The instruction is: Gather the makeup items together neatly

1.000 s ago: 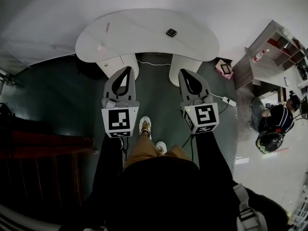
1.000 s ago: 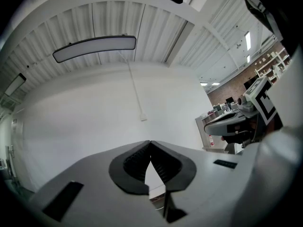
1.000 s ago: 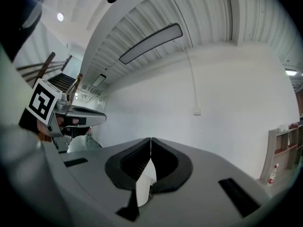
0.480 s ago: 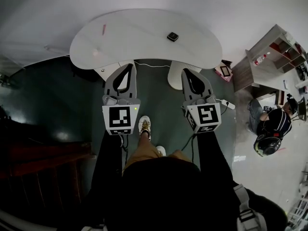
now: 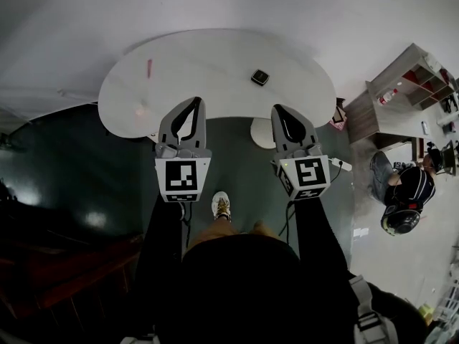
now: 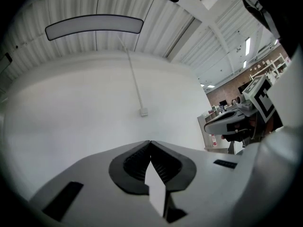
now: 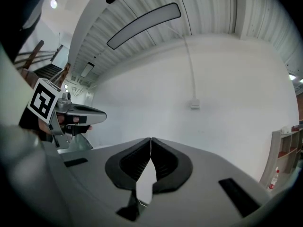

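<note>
A small dark square case (image 5: 259, 77) lies on the white table (image 5: 215, 52), near the middle. A thin pink stick (image 5: 149, 69) lies on the table's left part, well apart from the case. A pale pink spot (image 5: 141, 110) sits nearer the front edge; what it is cannot be made out.

The left gripper (image 5: 194, 103) points at the table's near edge, to the right of the pink stick. The right gripper (image 5: 279, 110) points at the edge too, just in front of the dark case. Neither touches any of the items.

Only the head view shows the table, the items and a shoe (image 5: 222, 206) on the dark floor (image 5: 93, 163).

The left gripper view shows its jaws pressed together, holding nothing, with a white wall (image 6: 85, 108) ahead. The right gripper view shows the same, with a shelf (image 7: 285, 148) at the far right.
</note>
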`<act>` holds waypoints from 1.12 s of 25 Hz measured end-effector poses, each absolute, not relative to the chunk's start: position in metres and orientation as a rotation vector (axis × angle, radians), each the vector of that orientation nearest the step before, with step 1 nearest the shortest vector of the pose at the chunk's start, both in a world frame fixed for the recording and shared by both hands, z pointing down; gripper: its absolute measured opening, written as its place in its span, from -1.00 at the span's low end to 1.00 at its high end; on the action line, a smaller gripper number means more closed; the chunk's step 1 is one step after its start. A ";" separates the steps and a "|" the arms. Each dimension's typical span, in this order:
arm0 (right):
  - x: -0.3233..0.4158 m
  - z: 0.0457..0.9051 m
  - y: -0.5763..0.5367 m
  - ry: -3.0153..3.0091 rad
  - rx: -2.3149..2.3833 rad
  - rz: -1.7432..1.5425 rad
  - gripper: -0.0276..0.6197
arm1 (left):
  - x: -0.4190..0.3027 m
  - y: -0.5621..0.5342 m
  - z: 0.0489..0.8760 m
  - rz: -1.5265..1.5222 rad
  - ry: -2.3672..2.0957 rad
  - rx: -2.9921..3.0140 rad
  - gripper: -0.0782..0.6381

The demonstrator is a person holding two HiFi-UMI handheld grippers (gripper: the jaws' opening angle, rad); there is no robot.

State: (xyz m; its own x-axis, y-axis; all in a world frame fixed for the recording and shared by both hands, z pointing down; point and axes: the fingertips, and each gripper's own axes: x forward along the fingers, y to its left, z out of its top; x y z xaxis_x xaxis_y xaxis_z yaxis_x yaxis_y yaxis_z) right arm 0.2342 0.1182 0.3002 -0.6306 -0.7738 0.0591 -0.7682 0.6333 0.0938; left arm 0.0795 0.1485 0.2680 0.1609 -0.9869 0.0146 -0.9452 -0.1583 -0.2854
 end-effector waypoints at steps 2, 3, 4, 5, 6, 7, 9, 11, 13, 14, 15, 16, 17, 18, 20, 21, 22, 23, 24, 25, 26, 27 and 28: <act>0.225 0.301 0.105 -2.741 1.321 -0.086 -0.83 | 0.070 0.134 0.268 -0.288 1.872 -2.234 -0.73; 0.221 0.300 0.099 -2.739 1.329 -0.084 -0.83 | 0.065 0.128 0.268 -0.284 1.869 -2.238 -0.74; 0.216 0.299 0.095 -2.742 1.335 -0.084 -0.83 | 0.059 0.122 0.267 -0.277 1.867 -2.243 -0.73; 0.211 0.297 0.090 -2.746 1.341 -0.085 -0.83 | 0.054 0.116 0.265 -0.270 1.865 -2.247 -0.74; 0.207 0.296 0.086 -2.747 1.345 -0.087 -0.83 | 0.049 0.111 0.264 -0.264 1.862 -2.250 -0.74; 0.203 0.295 0.082 -2.744 1.350 -0.091 -0.83 | 0.045 0.107 0.263 -0.260 1.858 -2.251 -0.73; 0.194 0.295 0.074 -2.736 1.360 -0.097 -0.83 | 0.036 0.098 0.261 -0.257 1.850 -2.250 -0.73; 0.187 0.294 0.067 -2.731 1.368 -0.101 -0.83 | 0.030 0.091 0.261 -0.255 1.841 -2.255 -0.74; 0.180 0.293 0.061 -2.728 1.378 -0.104 -0.83 | 0.024 0.084 0.262 -0.255 1.832 -2.263 -0.74; 0.178 0.293 0.059 -2.729 1.383 -0.104 -0.83 | 0.021 0.081 0.263 -0.256 1.829 -2.267 -0.73; 0.175 0.292 0.058 -2.731 1.387 -0.101 -0.83 | 0.019 0.079 0.264 -0.258 1.827 -2.270 -0.73; 0.173 0.292 0.057 -2.735 1.390 -0.097 -0.83 | 0.016 0.078 0.265 -0.259 1.827 -2.272 -0.74; 0.171 0.291 0.056 -2.739 1.393 -0.093 -0.83 | 0.014 0.077 0.266 -0.260 1.828 -2.274 -0.73; 0.170 0.291 0.056 -2.738 1.394 -0.093 -0.83 | 0.013 0.076 0.267 -0.260 1.830 -2.275 -0.74; 0.169 0.292 0.053 -2.728 1.394 -0.096 -0.83 | 0.011 0.074 0.268 -0.259 1.834 -2.278 -0.73; 0.169 0.292 0.052 -2.726 1.396 -0.097 -0.83 | 0.011 0.073 0.268 -0.260 1.835 -2.280 -0.73; 0.169 0.291 0.050 -2.728 1.396 -0.100 -0.83 | 0.011 0.071 0.269 -0.260 1.835 -2.283 -0.74; 0.168 0.290 0.049 -2.736 1.393 -0.104 -0.83 | 0.010 0.070 0.269 -0.260 1.837 -2.285 -0.74; 0.167 0.290 0.048 -2.745 1.388 -0.111 -0.83 | 0.010 0.068 0.271 -0.259 1.840 -2.287 -0.74; 0.165 0.291 0.047 -2.753 1.382 -0.118 -0.83 | 0.009 0.066 0.273 -0.259 1.842 -2.289 -0.73; 0.164 0.292 0.045 -2.757 1.376 -0.123 -0.83 | 0.009 0.064 0.275 -0.259 1.844 -2.291 -0.73; 0.163 0.293 0.042 -2.758 1.372 -0.128 -0.83 | 0.008 0.061 0.277 -0.261 1.845 -2.294 -0.74; 0.161 0.294 0.039 -2.758 1.369 -0.131 -0.83 | 0.008 0.058 0.280 -0.265 1.847 -2.296 -0.73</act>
State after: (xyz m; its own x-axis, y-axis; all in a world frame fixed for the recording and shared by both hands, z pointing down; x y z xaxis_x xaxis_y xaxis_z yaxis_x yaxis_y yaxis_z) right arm 0.1613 0.0392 0.2942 -0.6042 -0.7967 0.0155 -0.7916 0.6024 0.1027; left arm 0.0079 0.0577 0.2795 0.2107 -0.9772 0.0244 -0.9446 -0.2100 -0.2523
